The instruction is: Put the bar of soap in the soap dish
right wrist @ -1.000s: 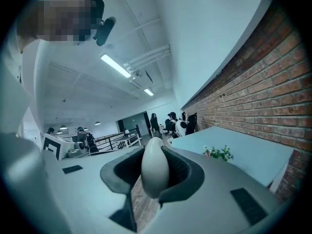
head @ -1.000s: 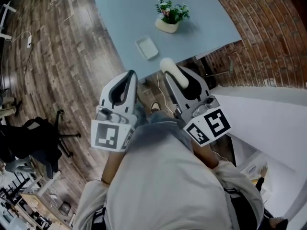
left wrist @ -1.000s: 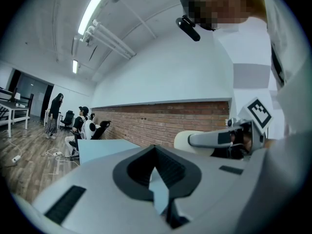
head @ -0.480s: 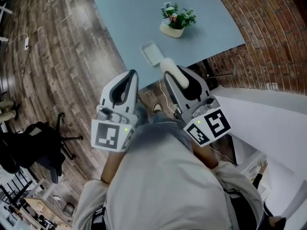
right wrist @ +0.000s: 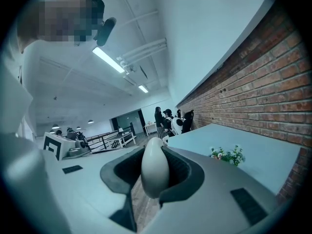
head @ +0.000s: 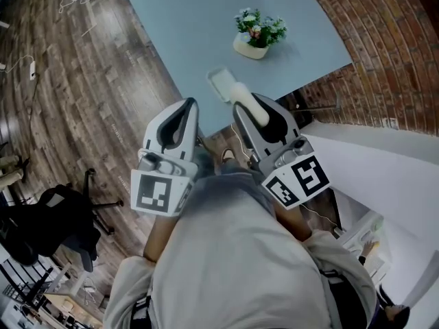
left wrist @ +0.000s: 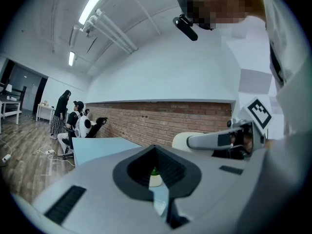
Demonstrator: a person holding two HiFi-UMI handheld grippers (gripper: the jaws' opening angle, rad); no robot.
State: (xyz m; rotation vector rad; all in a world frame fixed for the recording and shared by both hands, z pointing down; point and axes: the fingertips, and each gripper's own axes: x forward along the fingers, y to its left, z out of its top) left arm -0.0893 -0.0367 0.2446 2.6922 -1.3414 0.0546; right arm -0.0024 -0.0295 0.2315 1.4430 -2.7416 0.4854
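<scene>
At the near edge of a pale blue table [head: 199, 26], a person in a light shirt [head: 240, 266] holds two hand-held grippers out side by side, seen from the camera on their head. The right gripper [head: 255, 112] is clamped on the bar of soap [right wrist: 155, 172], a smooth white oval that stands on edge between the dark pads, with its rounded end sticking out past the fingertips. The left gripper [head: 186, 107] carries nothing; its jaws are drawn together with only a thin slit between them, through which the table shows.

The soap is held in the air, not in the soap dish [head: 217, 81]. That small, pale, rectangular dish lies empty on the table close to its near edge, just ahead of the right gripper. From the head view the soap's front end overlaps the dish's near corner; whether it touches the dish cannot be told.

Farther along the table, apart from the dish, stands a small potted plant [head: 259, 33] with white flowers in a cream pot. A red brick wall [head: 384, 46] runs along the table's right side, and dark wooden floorboards [head: 89, 88] spread to its left, where a black office chair [head: 65, 211] is parked. In the left gripper view, several people [left wrist: 68, 123] sit and stand at the table's far end under strip lights.
</scene>
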